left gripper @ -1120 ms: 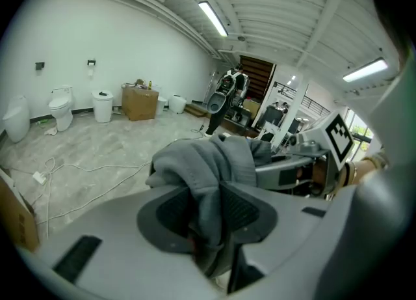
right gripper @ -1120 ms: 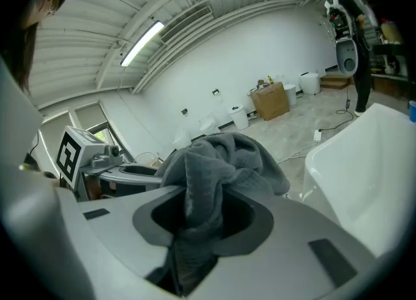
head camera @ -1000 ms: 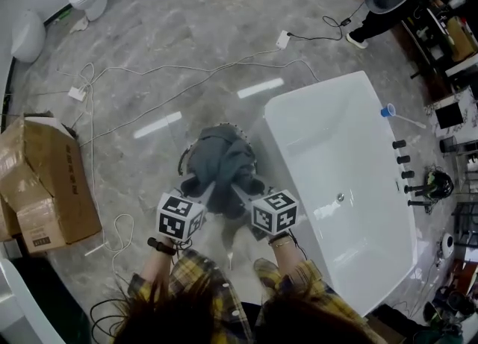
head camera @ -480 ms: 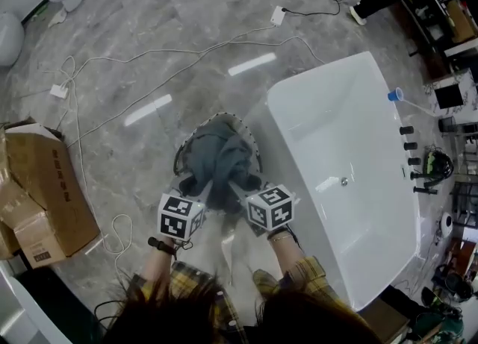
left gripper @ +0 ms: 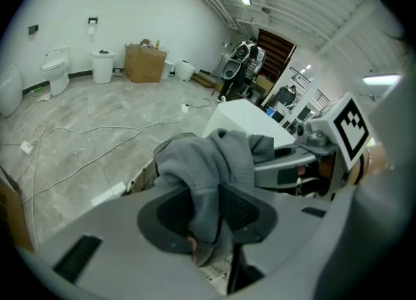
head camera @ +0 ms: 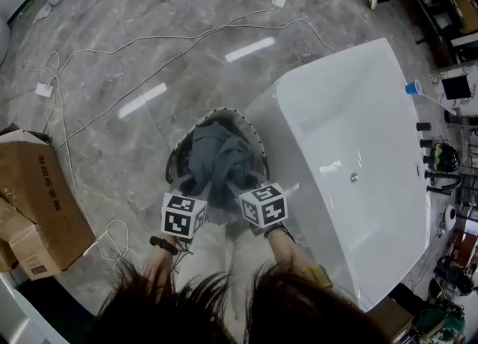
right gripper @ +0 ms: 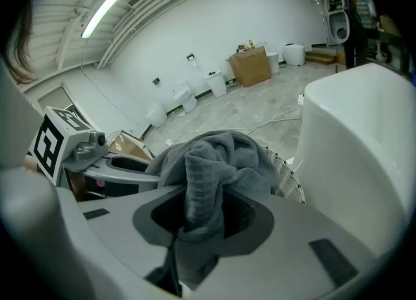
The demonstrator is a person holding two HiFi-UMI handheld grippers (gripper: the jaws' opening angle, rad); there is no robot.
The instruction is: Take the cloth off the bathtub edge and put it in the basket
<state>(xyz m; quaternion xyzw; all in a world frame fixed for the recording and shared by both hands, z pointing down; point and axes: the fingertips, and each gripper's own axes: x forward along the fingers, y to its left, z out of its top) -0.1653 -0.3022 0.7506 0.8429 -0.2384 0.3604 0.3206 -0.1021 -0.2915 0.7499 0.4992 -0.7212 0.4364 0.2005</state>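
The grey cloth is seen bunched within the rim of the basket, off the bathtub edge. Whether its lower folds rest on the basket's bottom cannot be told. One fold of it is clenched between the jaws of the left tool, and another fold is gripped in the same way by the right tool. In each gripper view the fabric is pinched between the dark pads and is heaped up beyond them. The two tools are held side by side at the near rim of the basket, both angled downward. The basket is set on the grey marbled floor, just beside the corner of the white bathtub. White cables are strung across the floor beyond the basket, and a cardboard box is seen well apart at the left.
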